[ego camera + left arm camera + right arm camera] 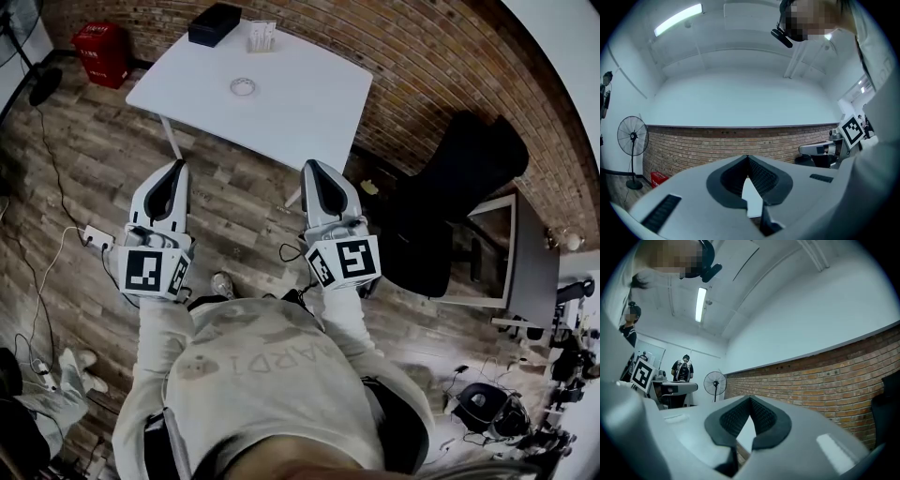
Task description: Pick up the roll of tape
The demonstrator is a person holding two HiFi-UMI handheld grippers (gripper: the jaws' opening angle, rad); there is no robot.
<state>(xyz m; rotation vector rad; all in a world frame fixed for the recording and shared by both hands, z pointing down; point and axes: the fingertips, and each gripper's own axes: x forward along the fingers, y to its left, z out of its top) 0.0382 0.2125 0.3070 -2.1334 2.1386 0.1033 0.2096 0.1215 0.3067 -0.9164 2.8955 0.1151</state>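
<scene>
The roll of tape [244, 86], a small pale ring, lies flat near the middle of the white table [309, 108] in the head view. Both grippers are held over the wooden floor, short of the table's near edge and pointing towards it. My left gripper [177, 169] has its jaws closed tip to tip with nothing between them. My right gripper [310, 169] is the same, shut and empty. In the left gripper view the left gripper [747, 157] shows its dark pads meeting; the right gripper [750, 398] looks the same in the right gripper view. Neither gripper view shows the tape.
A black box [215, 23] and a small holder [262, 36] stand at the table's far edge. A red bin [100, 52] is at the brick wall, a black chair [469, 173] and a dark desk [525, 267] to the right. Cables and a power strip [97, 236] lie on the floor left. A fan [633, 138] stands by the wall.
</scene>
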